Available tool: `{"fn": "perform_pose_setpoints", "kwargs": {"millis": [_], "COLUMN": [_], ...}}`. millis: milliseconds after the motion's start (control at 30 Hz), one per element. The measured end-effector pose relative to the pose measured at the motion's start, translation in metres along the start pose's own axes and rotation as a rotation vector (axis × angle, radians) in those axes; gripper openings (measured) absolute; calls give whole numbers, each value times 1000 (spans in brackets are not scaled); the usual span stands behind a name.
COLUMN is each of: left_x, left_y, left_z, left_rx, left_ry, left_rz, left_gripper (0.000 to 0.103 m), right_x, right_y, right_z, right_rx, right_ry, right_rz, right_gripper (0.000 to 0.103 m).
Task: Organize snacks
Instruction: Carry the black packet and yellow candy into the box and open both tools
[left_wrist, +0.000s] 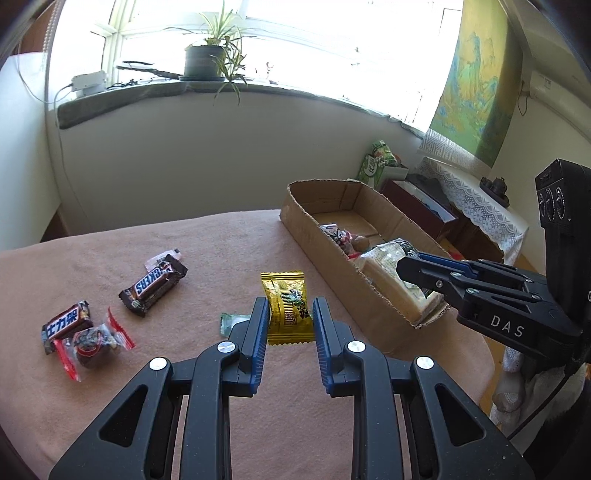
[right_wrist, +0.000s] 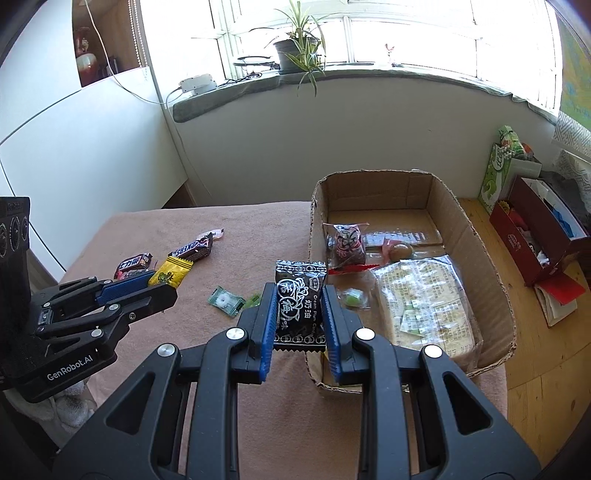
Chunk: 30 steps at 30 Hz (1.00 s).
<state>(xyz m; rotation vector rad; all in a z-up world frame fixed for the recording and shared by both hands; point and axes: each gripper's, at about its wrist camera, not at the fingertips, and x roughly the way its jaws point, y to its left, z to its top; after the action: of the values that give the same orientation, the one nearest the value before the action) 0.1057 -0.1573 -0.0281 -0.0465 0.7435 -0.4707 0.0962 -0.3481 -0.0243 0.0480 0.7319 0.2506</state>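
Meanwhile right hand-held gripper (right_wrist: 300, 308) grips black packet (right_wrist: 300, 302) above cardboard box (right_wrist: 491, 258) edge.

Table cover: matt, napped pink-brown cloth (left_wrist: 229, 243).
Open brown box (right_wrist: 491, 266): rough corrugated cardboard, ragged torn rim, at the cloth's right edge.
Yellow sweet packet (left_wrist: 288, 306): glossy foil, on the cloth.
Black plum-candy packet (right_wrist: 300, 302): shiny printed plastic film.
Large clear-wrapped cracker pack (right_wrist: 428, 299): crinkled glossy plastic, inside the box.
Gripper fingers (right_wrist: 267, 321): matt black plastic, ribbed blue pads, bright metal pivot pins.
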Motion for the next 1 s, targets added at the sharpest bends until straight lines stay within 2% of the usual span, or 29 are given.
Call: {"fn": "perform_pose_setpoints", "kwargs": {"millis": [367,1000], "left_x": [23,67], "left_y": [-31,-66], "left_z": [22,52], "left_rx": [52,99], "left_ry": [3,21], "left_rz": [-40,-73], "left_gripper": [22,22], "right_x": [-5,45], "right_y": [-51,-108], "right_z": [22,74], "right_rx": [55,80], "right_ry": [-29,12], "right_rz": [-43,-85], "right_gripper": [25,25]}}
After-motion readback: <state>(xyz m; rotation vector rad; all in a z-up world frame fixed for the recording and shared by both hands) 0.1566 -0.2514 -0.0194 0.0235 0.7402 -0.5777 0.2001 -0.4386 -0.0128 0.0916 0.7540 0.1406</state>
